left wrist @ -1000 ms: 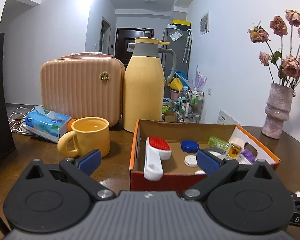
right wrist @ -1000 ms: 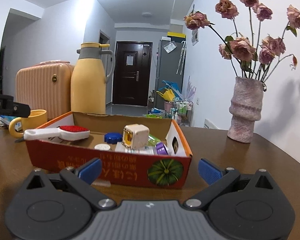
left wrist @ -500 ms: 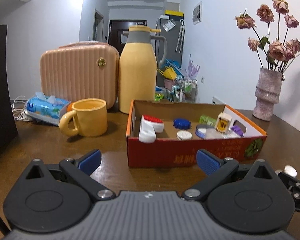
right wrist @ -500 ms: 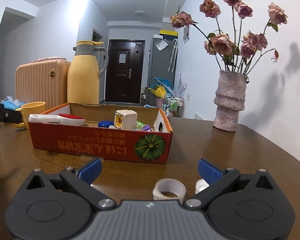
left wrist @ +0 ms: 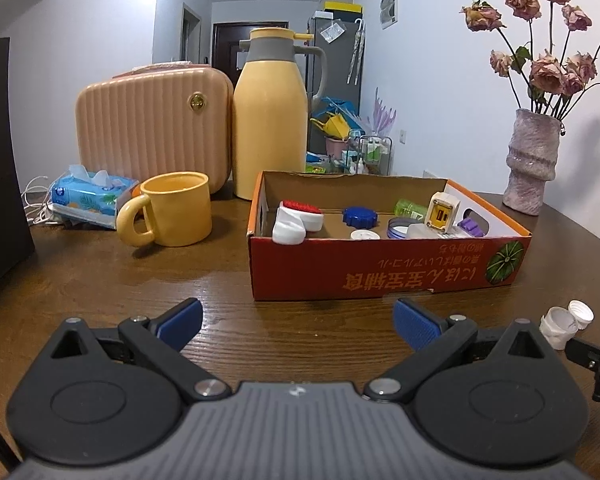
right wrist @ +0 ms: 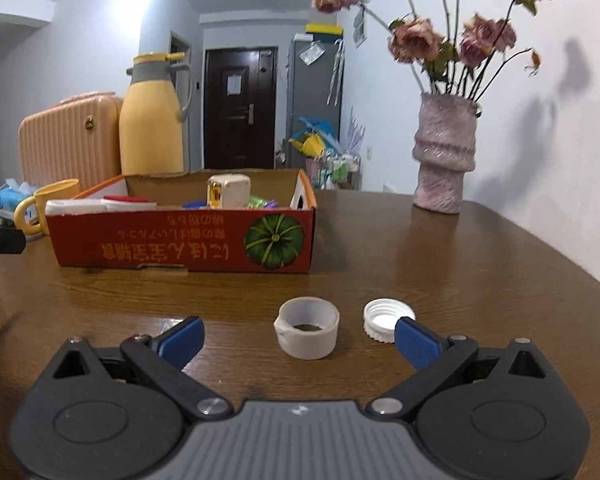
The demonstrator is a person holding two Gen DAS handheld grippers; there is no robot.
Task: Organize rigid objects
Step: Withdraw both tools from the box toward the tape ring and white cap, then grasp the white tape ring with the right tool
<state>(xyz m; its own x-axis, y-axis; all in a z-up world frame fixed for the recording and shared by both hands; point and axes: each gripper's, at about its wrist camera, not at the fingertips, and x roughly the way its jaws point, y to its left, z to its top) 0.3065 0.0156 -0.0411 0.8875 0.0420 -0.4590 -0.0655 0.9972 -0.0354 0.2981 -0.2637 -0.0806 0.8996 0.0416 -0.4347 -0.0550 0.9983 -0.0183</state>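
Note:
A red cardboard box (left wrist: 380, 272) (right wrist: 180, 246) on the wooden table holds a white-and-red brush (left wrist: 296, 222), a blue cap (left wrist: 359, 217), a white charger cube (left wrist: 443, 216) and other small items. A white tape ring (right wrist: 307, 332) and a white screw cap (right wrist: 386, 318) lie on the table in front of the box; both show in the left wrist view, the ring (left wrist: 556, 326) and the cap (left wrist: 580, 313). My right gripper (right wrist: 298, 334) is open, its fingers either side of the tape ring. My left gripper (left wrist: 298, 322) is open and empty, short of the box.
A yellow mug (left wrist: 172, 214), a tissue pack (left wrist: 90, 196), a peach case (left wrist: 152, 128) and a yellow thermos jug (left wrist: 272, 120) stand left and behind the box. A vase of dried roses (right wrist: 444, 164) stands at the back right. The table's right edge curves away.
Both grippers have drawn back from the box and lowered. The tape ring and screw cap have come into view, and the ring now lies between my right fingers.

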